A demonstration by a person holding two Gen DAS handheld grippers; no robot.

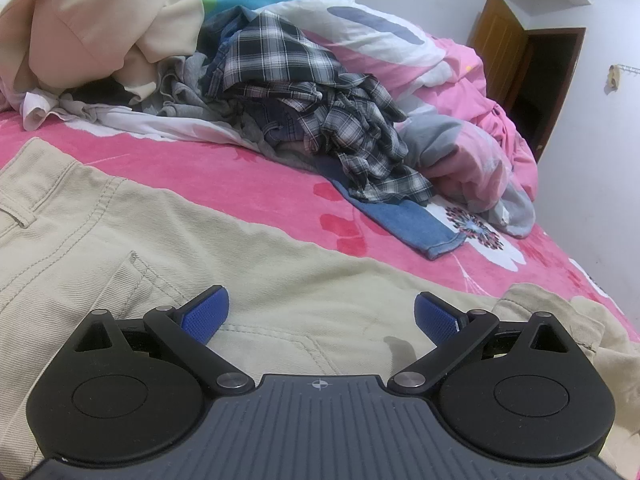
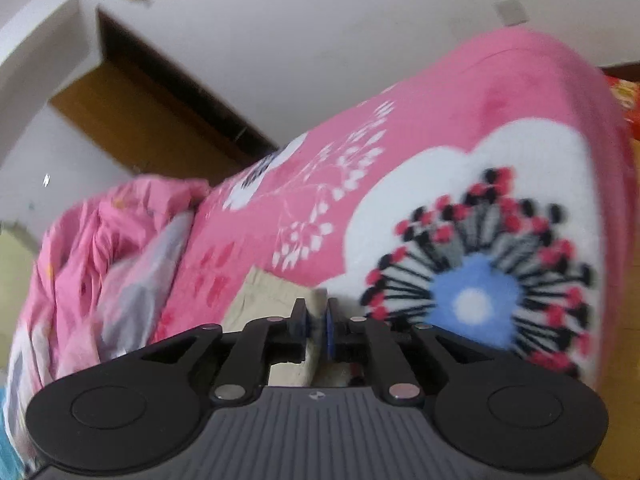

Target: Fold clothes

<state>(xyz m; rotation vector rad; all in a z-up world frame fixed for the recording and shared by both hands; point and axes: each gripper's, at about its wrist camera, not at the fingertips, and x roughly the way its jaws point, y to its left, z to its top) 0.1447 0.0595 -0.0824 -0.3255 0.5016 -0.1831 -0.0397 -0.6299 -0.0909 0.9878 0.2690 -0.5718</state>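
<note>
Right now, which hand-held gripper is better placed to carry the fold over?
Right hand-held gripper: it pinches the beige cotton trousers' edge. The left hand-held gripper hovers open above them.

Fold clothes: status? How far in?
Early. Done: the beige trousers lie spread on the pink blanket. In hand: the right gripper pinches a beige fabric edge, apparently the same trousers; the left gripper is open above them. Left: the plaid shirt, jeans and cream garment sit heaped, unfolded.
</note>
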